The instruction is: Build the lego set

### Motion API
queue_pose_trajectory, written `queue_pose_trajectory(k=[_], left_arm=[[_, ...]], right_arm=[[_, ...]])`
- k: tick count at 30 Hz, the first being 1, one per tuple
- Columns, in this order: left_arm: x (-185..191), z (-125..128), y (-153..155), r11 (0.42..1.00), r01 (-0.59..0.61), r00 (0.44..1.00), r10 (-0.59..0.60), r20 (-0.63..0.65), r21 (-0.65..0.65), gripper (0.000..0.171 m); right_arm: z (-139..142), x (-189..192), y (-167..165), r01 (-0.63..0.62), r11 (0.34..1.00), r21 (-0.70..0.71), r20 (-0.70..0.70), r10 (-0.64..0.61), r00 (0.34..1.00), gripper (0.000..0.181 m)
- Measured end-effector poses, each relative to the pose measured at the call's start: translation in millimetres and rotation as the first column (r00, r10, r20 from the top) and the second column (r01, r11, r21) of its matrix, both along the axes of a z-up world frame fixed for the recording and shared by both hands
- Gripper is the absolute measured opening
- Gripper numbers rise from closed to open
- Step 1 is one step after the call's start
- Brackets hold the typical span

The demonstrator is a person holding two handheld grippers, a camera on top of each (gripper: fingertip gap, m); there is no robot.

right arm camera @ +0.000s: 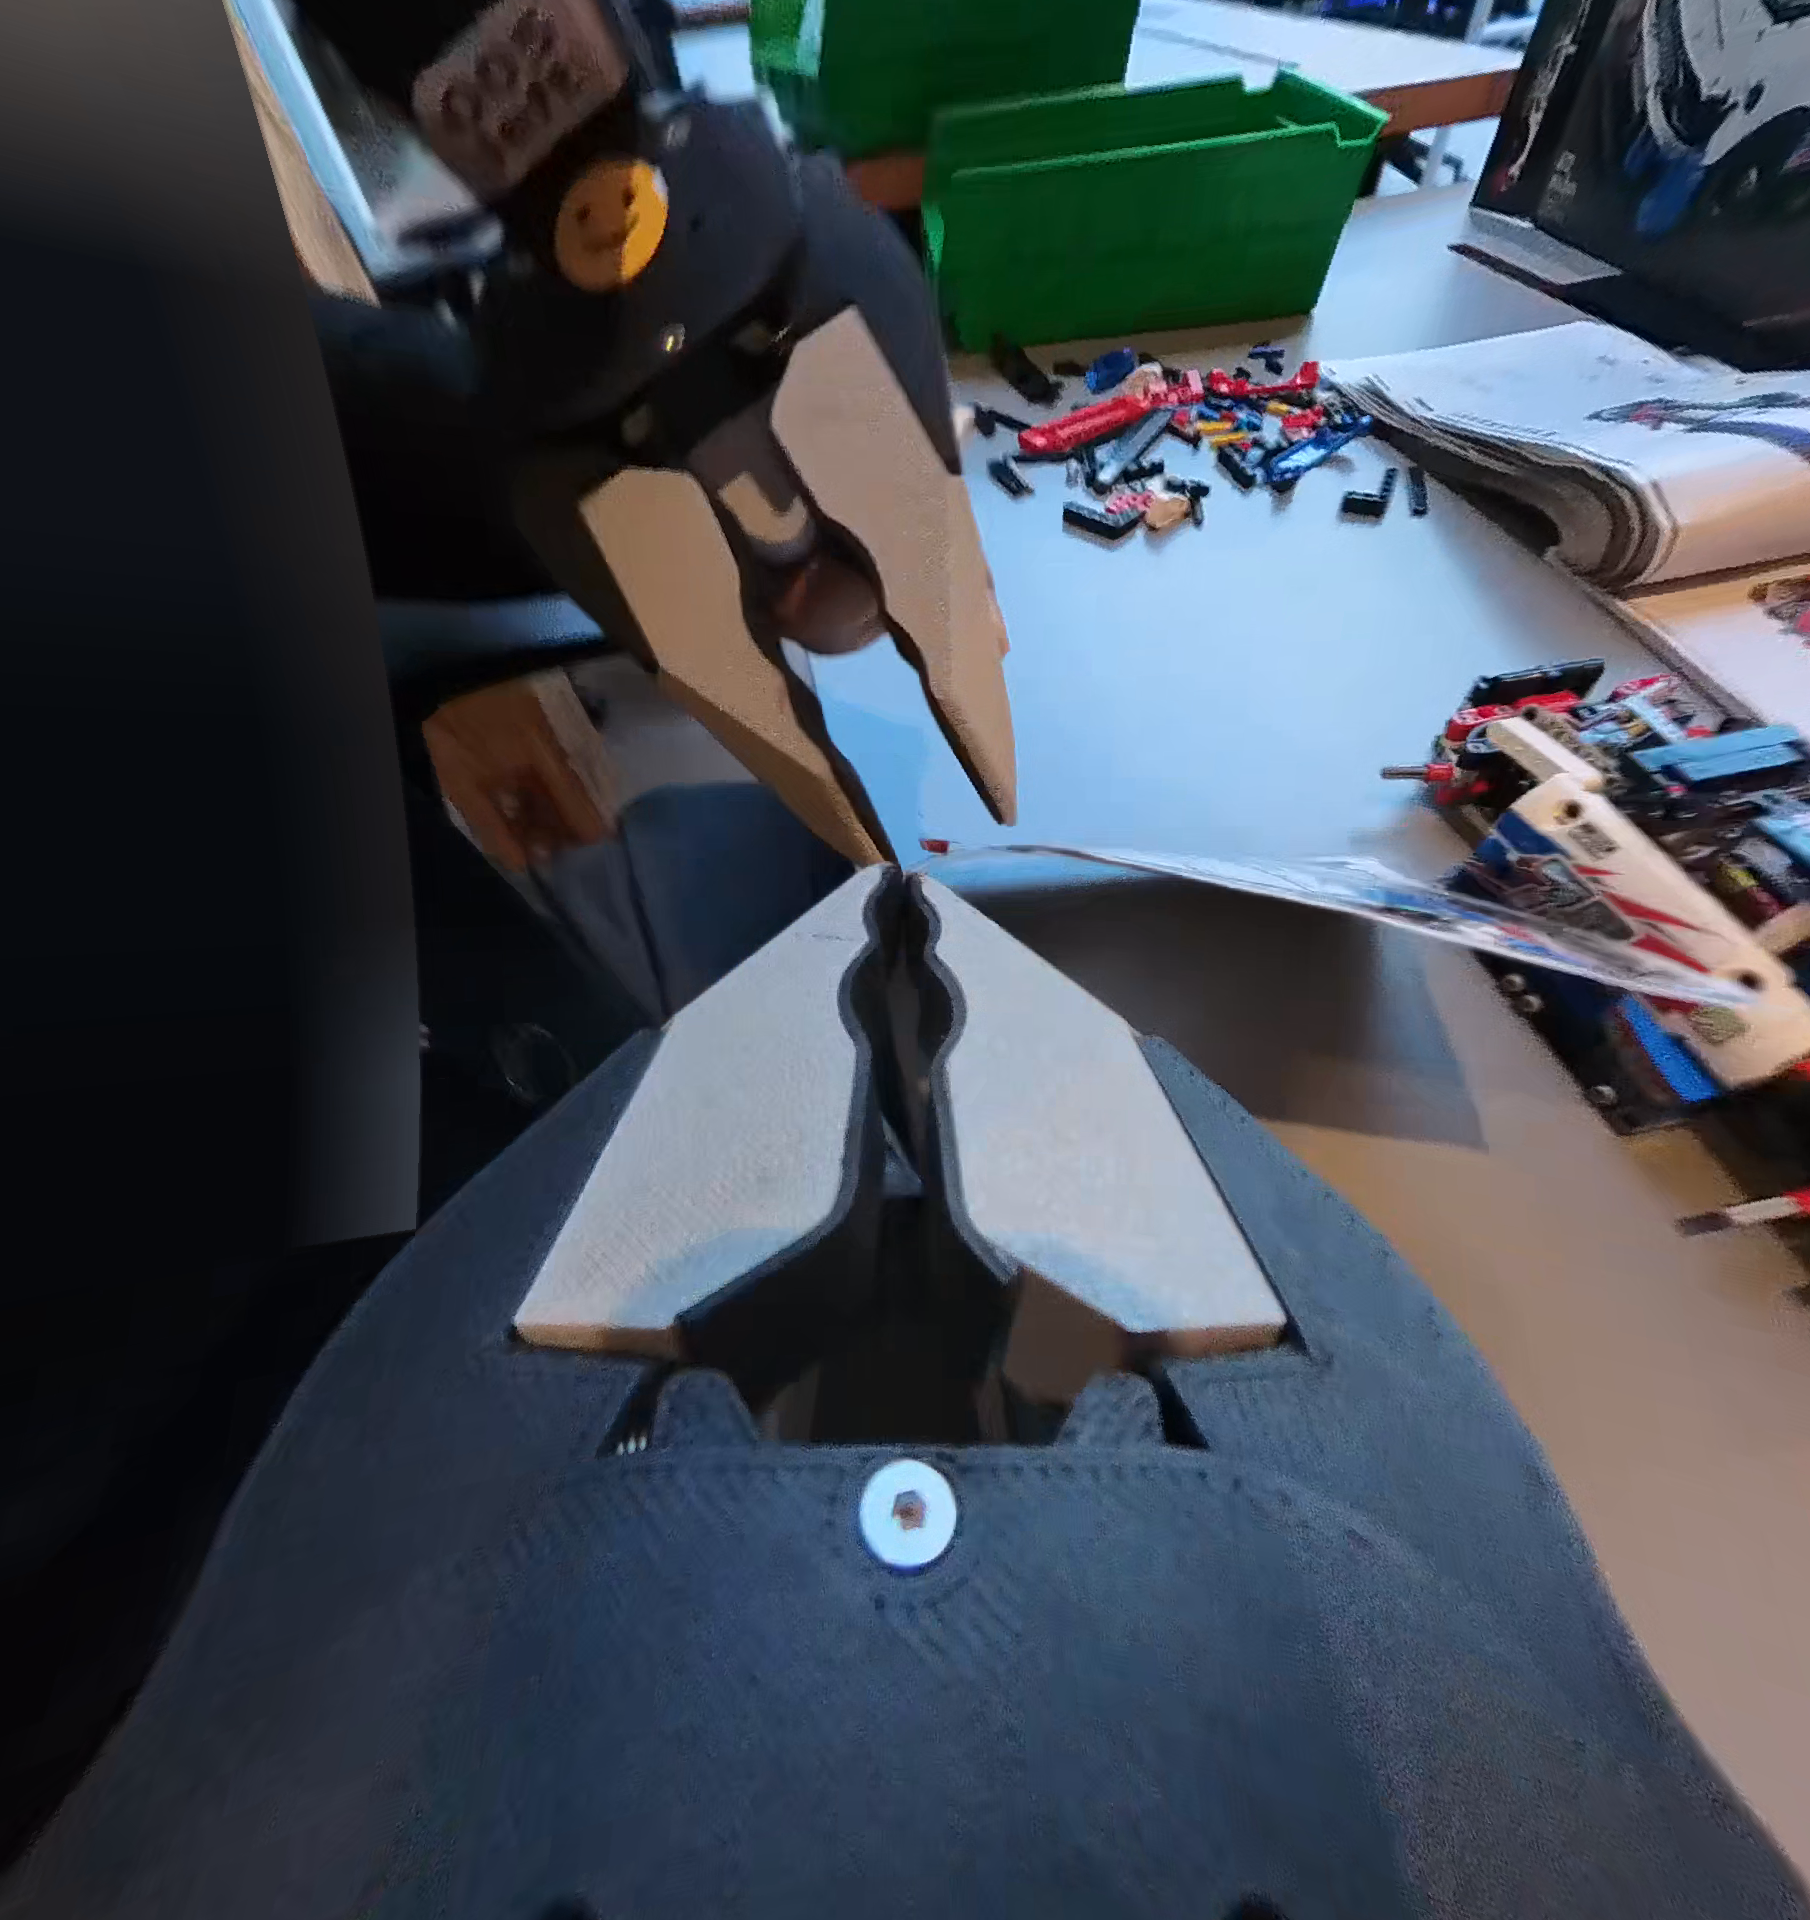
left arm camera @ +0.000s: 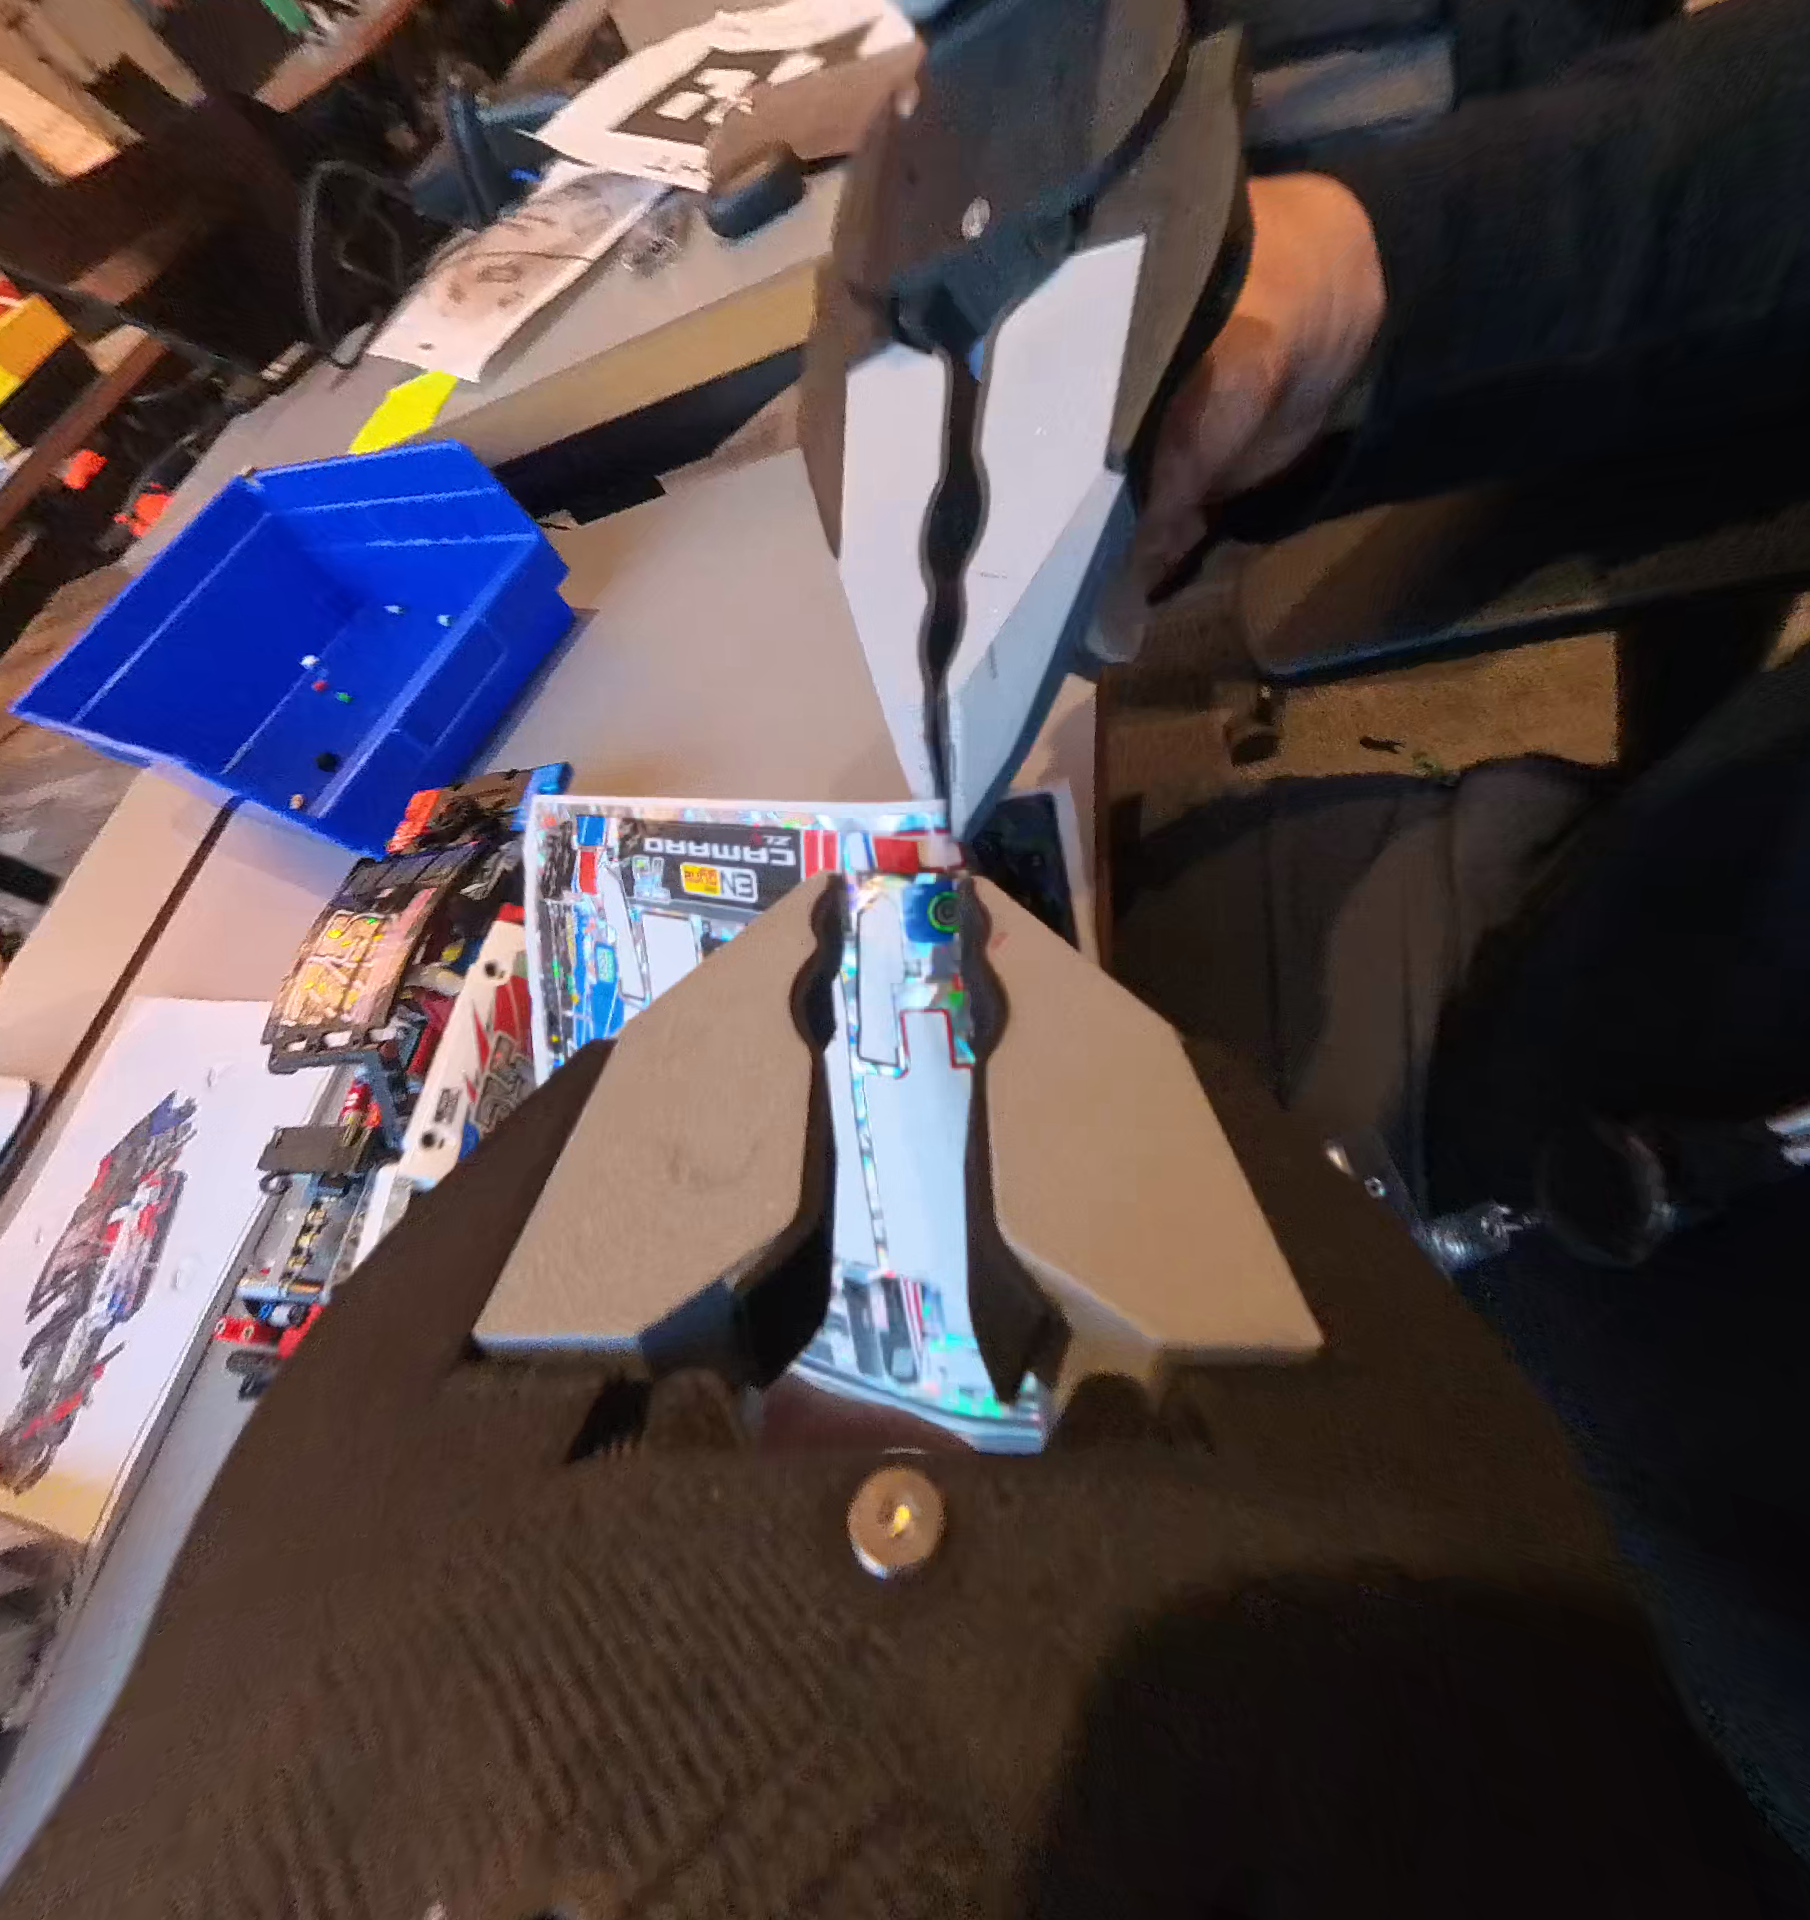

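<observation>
A shiny sticker sheet [left arm camera: 610,935] is held up in the air just above the table. My right gripper [right arm camera: 906,878] is shut on the sheet's near corner; in the left wrist view it [left arm camera: 945,805] comes down from above onto the sheet's far edge. My left gripper [left arm camera: 899,888] is open, its fingers hovering over the sheet near that same corner; it also shows in the right wrist view [right arm camera: 942,831], tips just above the sheet [right arm camera: 1400,894]. A partly built lego model [left arm camera: 392,997] of black, white, red and blue parts lies on the table [right arm camera: 1140,665] beside the sheet.
A blue bin [left arm camera: 309,623] with a few small pieces stands behind the model. Loose bricks [right arm camera: 1192,436] lie in front of a green bin [right arm camera: 1140,208]. A stack of instruction pages [right arm camera: 1659,468] and a printed page [left arm camera: 101,1247] lie by the model. A person's hand [left arm camera: 1285,343] holds the right gripper. Both grippers' tips are close together, under 4 cm apart. Both grippers' tips are roughly 20 cm from the partly built lego model [left arm camera: 392,997].
</observation>
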State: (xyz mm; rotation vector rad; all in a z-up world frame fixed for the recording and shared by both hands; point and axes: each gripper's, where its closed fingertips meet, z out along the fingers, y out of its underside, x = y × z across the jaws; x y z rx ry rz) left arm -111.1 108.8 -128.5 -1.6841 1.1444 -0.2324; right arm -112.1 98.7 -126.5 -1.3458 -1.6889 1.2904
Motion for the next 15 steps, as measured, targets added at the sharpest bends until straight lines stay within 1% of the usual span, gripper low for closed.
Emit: queue_pose_trajectory(k=[2,6,10,15], left_arm=[[1.7,-3.4,0.1,0.998,0.034,0.999,-0.033,0.019,-0.051,0.017],[4.9,-0.4,-3.1,0.989,0.085,0.992,-0.073,0.105,-0.119,0.011],[6.4,-2.9,-1.7,0.987,0.091,0.991,-0.077,0.107,-0.132,0.013],[1.9,-2.8,4.7,0.99,0.066,0.992,-0.051,0.119,-0.126,0.012]], right_arm=[[-2.9,2.3,0.2,-0.014,0.997,0.078,0.02,0.013,1.0,0.0],[-6.2,7.5,-3.7,-0.074,0.99,0.117,0.045,0.069,0.997,0.0],[-8.5,8.1,-2.8,-0.088,0.99,0.112,0.053,0.083,0.995,0.0],[-12.0,8.9,-2.9,-0.099,0.992,0.079,0.062,0.094,0.994,0.0]])
